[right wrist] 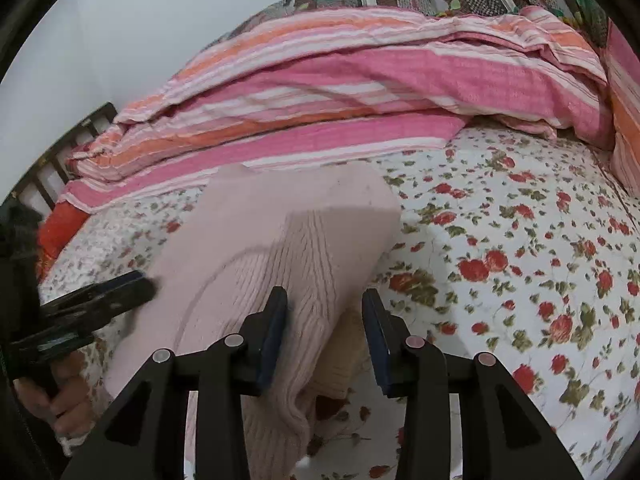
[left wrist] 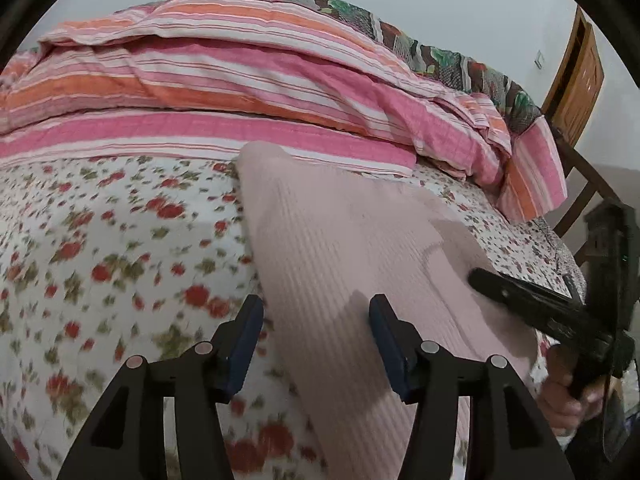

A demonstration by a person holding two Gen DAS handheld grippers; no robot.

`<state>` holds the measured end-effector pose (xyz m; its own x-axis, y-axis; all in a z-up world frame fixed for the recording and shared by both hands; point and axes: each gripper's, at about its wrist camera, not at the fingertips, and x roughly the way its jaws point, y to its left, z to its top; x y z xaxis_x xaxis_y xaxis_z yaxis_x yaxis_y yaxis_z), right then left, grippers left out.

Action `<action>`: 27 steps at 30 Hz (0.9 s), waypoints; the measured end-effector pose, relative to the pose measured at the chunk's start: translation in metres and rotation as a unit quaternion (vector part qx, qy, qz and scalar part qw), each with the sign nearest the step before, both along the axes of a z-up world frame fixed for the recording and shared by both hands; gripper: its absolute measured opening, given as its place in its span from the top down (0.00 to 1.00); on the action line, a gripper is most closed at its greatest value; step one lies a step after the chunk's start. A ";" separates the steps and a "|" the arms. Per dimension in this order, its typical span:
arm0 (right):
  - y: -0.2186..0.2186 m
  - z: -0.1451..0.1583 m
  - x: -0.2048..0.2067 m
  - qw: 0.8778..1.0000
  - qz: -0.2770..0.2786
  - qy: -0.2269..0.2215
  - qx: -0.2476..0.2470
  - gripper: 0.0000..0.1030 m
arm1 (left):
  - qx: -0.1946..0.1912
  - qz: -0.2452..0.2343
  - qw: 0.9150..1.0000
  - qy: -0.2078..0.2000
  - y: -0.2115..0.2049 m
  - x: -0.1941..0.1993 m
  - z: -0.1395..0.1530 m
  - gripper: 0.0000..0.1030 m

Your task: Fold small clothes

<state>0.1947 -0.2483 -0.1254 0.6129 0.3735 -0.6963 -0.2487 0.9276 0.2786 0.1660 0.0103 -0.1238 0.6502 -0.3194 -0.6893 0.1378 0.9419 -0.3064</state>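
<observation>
A pale pink ribbed knit garment [left wrist: 344, 248] lies on the floral bedsheet [left wrist: 100, 264], partly folded into a long shape. My left gripper [left wrist: 316, 340] is open, just above its left edge near the near end. In the right wrist view the garment [right wrist: 280, 240] runs up the middle, with a folded layer raised near the front. My right gripper [right wrist: 325, 332] is open over its right edge, where a beige patch shows under the fold. Each gripper also appears in the other's view: the right one [left wrist: 532, 304] and the left one [right wrist: 96, 300].
A pink and orange striped quilt [left wrist: 240, 80] is heaped along the far side of the bed, with a patterned blanket [left wrist: 440, 52] behind it. A wooden chair [left wrist: 576, 80] stands beyond the bed's right end. A dark headboard rail [right wrist: 68, 140] stands at the left.
</observation>
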 end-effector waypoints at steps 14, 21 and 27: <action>-0.014 0.007 -0.012 0.999 -0.033 -0.003 0.029 0.76 | 0.018 -0.011 1.000 0.003 0.015 -0.070 -0.002 0.49; -0.014 0.022 -0.049 0.999 0.001 -0.032 -0.004 0.72 | 0.051 -0.049 0.997 -0.002 -0.008 -0.090 -0.010 0.49; -0.011 0.018 -0.061 1.000 0.015 -0.025 -0.004 0.72 | 0.057 -0.043 0.997 0.002 -0.023 -0.079 -0.019 0.77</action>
<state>0.1340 -0.2592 -0.1070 0.6358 0.3860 -0.6684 -0.2895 0.9220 0.2570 0.0873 -0.0132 -0.1428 0.6210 -0.2933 -0.7268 0.2189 0.9553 -0.1985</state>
